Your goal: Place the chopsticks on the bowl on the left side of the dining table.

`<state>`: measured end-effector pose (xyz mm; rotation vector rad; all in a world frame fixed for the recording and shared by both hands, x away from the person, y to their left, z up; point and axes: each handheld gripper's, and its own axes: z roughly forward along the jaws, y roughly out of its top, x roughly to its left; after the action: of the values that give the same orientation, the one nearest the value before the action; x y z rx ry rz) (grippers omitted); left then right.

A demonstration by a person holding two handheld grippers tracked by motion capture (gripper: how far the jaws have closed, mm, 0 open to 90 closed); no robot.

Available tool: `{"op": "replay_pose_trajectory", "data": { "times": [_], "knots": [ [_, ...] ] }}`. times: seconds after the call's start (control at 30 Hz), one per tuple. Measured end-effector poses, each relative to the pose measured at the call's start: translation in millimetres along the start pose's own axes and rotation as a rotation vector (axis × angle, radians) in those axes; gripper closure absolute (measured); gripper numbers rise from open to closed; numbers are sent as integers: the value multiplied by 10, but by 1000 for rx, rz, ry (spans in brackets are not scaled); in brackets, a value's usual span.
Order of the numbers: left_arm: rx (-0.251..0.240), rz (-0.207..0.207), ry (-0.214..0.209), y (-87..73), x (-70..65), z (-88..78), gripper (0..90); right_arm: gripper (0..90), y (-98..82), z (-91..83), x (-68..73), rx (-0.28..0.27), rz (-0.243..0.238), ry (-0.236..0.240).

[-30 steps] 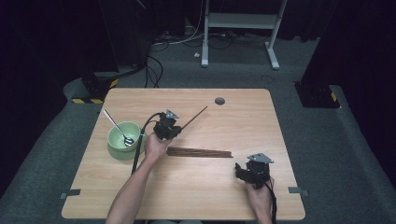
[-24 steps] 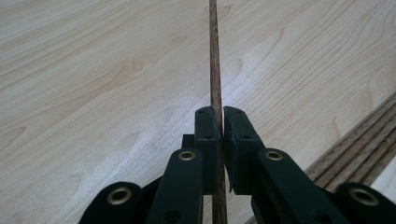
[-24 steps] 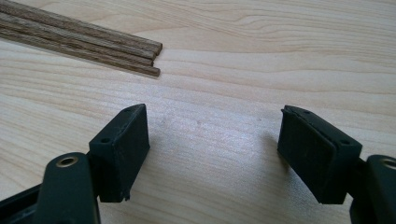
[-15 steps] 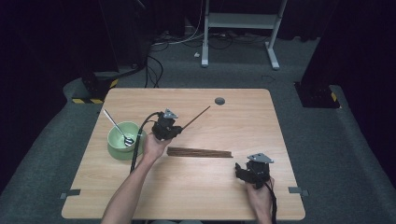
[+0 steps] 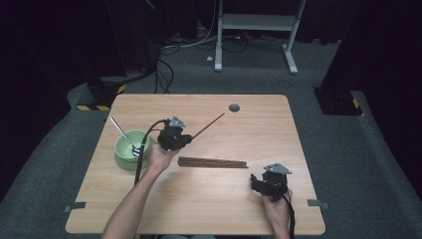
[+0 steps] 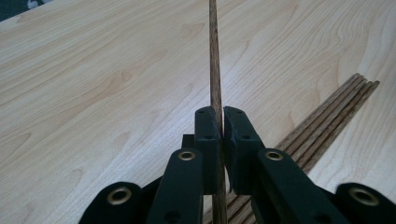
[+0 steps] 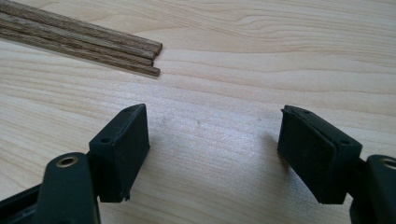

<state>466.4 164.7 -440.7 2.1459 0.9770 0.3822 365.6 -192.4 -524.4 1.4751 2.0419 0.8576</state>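
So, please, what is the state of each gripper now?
Left gripper: shut on one chopstick.
Right gripper: open, holding nothing.

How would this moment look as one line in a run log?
left gripper: shut on chopstick, lifted | right gripper: open, idle on table | chopstick pile: on table | bowl: holds spoon

On the table (image 5: 199,199), the bowl (image 5: 124,154) sits out at nine o'clock with a spoon (image 5: 123,134) leaning in it. Just right of it, the left gripper (image 5: 186,141) holds a chopstick (image 5: 209,125) pointing off to two o'clock. The bundle of chopsticks (image 5: 213,162) lies across the centre. At five o'clock, near the front edge, sits the right gripper (image 5: 256,181).
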Motion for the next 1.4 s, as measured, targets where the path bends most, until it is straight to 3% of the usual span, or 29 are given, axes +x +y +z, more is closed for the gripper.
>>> {"op": "replay_pose_trajectory", "data": {
  "times": [0.4, 0.77, 1.4],
  "knots": [
    [-9, 5, -8, -36, 8, -156, 843, 243, 0, 0, 0, 0, 1, 0],
    [-22, -19, -15, -191, 90, -318, 842, 243, 0, 0, 1, 0, 1, 0],
    [-28, -36, 29, -392, 198, -601, 842, 243, 0, 0, 0, 0, 0, 0]
  ]
}}
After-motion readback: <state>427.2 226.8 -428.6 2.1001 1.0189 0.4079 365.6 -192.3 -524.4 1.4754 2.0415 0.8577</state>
